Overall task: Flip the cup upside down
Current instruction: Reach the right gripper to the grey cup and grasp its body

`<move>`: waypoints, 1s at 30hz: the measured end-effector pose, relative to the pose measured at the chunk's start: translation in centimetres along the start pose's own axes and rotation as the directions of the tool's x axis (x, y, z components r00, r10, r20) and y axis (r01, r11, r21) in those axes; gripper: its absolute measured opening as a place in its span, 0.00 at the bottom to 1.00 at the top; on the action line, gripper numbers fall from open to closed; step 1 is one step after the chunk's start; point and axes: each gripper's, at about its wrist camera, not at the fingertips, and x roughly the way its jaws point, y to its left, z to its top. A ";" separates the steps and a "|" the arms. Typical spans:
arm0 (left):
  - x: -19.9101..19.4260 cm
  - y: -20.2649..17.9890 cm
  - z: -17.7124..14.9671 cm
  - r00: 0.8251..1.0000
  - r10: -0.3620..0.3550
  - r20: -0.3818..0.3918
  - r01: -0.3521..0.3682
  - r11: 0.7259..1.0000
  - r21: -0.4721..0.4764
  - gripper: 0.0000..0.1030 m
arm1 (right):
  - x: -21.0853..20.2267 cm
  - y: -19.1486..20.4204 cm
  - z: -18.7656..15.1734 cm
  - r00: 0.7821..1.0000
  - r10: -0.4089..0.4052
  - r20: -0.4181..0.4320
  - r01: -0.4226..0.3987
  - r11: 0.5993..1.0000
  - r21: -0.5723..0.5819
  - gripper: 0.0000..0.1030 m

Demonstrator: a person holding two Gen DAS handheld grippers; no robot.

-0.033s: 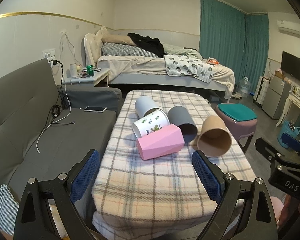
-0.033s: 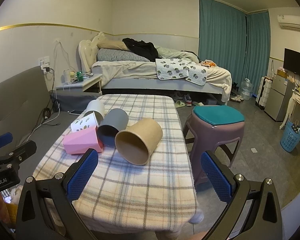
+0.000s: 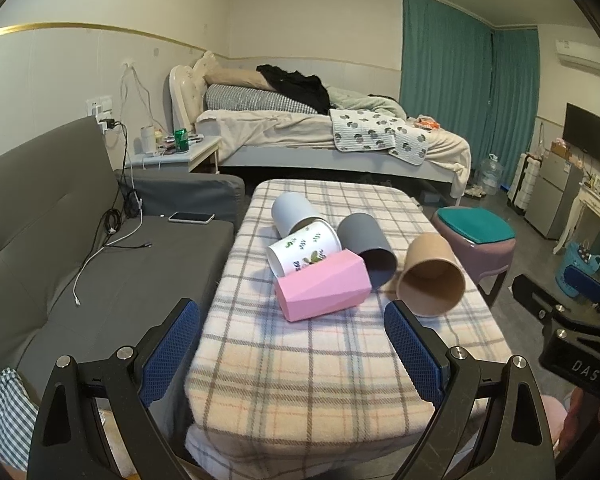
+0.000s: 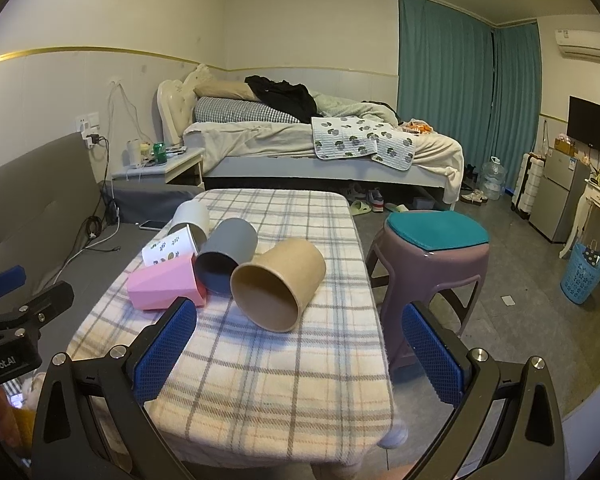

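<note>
Several cups lie on their sides on the plaid-covered table [image 3: 300, 380]: a pink faceted cup [image 3: 324, 290], a white leaf-print cup [image 3: 304, 250], a light grey cup [image 3: 290, 212], a dark grey cup [image 3: 366, 248] and a tan cup [image 3: 432, 280]. In the right wrist view the tan cup [image 4: 278, 284] is nearest, with the dark grey cup [image 4: 226, 258] and the pink cup [image 4: 164, 284] to its left. My left gripper [image 3: 292, 354] is open and empty above the table's near end. My right gripper [image 4: 300, 354] is open and empty, short of the tan cup.
A grey sofa [image 3: 60, 260] with a phone [image 3: 191, 217] and cables lies left of the table. A purple stool with a teal cushion [image 4: 436, 248] stands right of it. A bed [image 3: 332, 140] is behind. A blue basket [image 4: 584, 276] stands at far right.
</note>
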 end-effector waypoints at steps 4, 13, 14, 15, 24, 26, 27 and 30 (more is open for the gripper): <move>0.6 0.4 0.9 0.999 0.039 -0.015 -0.039 0.999 -0.003 0.94 | 1.5 0.4 2.3 0.999 0.031 -0.042 -0.032 0.999 -0.013 1.00; 4.1 2.9 3.1 0.992 0.049 -0.113 -0.058 0.995 -0.077 0.94 | 9.6 4.4 8.5 0.972 0.085 -0.221 -0.105 0.991 -0.082 1.00; 4.7 3.3 3.4 0.992 0.043 -0.116 -0.053 0.995 -0.082 0.94 | 11.1 5.1 8.9 0.962 0.087 -0.260 -0.114 0.989 -0.091 1.00; 5.0 3.5 3.2 0.992 0.042 -0.120 -0.052 0.995 -0.081 0.94 | 12.1 5.5 9.1 0.955 0.091 -0.283 -0.122 0.988 -0.094 0.99; 9.8 5.1 4.0 0.988 0.049 -0.148 -0.060 0.995 -0.076 0.94 | 22.4 6.2 8.3 0.867 0.135 -0.481 -0.151 0.989 0.006 0.83; 10.4 5.5 4.1 0.987 0.054 -0.150 -0.066 0.995 -0.074 0.94 | 23.8 6.7 8.2 0.852 0.137 -0.506 -0.160 0.987 -0.002 0.83; 10.6 5.7 4.1 0.987 0.050 -0.151 -0.062 0.995 -0.077 0.94 | 24.6 6.7 8.1 0.841 0.138 -0.524 -0.161 0.987 0.002 0.81; 11.0 5.9 3.8 0.986 0.024 -0.163 -0.039 0.995 -0.091 0.94 | 26.4 6.3 7.7 0.807 0.182 -0.561 -0.175 0.982 0.067 0.80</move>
